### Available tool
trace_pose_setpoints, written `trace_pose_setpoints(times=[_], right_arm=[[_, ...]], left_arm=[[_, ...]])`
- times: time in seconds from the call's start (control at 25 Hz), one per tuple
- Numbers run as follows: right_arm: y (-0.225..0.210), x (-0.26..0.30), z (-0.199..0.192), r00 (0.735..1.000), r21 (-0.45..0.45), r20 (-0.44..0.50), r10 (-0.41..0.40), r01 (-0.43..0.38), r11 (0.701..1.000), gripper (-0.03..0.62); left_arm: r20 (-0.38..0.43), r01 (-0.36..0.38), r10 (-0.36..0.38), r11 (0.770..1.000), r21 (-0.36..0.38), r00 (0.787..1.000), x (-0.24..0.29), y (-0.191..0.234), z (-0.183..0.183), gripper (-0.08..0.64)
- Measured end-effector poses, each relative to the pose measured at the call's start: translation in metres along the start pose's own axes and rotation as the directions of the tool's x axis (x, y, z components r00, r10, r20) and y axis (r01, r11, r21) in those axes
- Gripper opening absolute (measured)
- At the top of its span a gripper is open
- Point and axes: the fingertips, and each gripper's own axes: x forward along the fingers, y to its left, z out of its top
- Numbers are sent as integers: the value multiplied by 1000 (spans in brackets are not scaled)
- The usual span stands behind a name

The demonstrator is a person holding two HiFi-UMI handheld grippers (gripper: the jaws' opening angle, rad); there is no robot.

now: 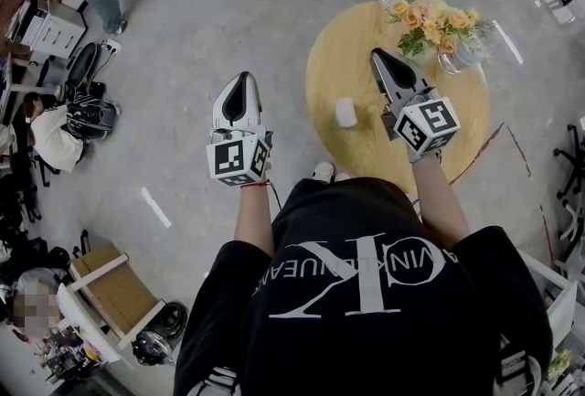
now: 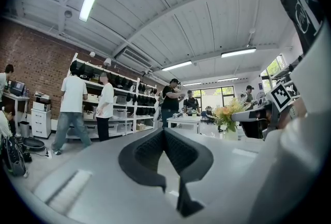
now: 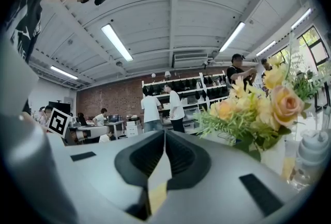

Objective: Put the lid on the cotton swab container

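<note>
Black shirt [image 1: 366,303] fills the near foreground. Beyond it are the left tool [image 1: 243,79] and right tool [image 1: 378,56], each with jaws together and empty. The white container [image 1: 345,112] stands on the round surface [image 1: 329,65] between the tools, just left of the right one; flowers [image 1: 437,24] are to that tool's right, and the lid is too small to make out.

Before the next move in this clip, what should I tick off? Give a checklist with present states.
1. Left gripper empty: ok, jaws shut on nothing.
2. Right gripper empty: ok, shut too.
3. Jaws open for a grasp: not ok.
4. Container found: cannot tell; a small white object sits on the round table, too small to identify.
5. Separate lid in sight: cannot tell.
6. Flowers apart from that object: ok.
</note>
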Motion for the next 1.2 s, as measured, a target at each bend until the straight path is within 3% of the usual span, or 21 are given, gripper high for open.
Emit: trace_pose_setpoints(times=[0.52,1.2], right_arm=[[-2,-3,3,1000,-52,-12,-3,2,999,20],[-4,0,-8,999,-30,-37,-12,11,999,20]], left_arm=[[0,5,-5,1000,-4,1000,4,-4,-1,12],[0,-5,5,1000,-7,1000,2,0,-3,12]])
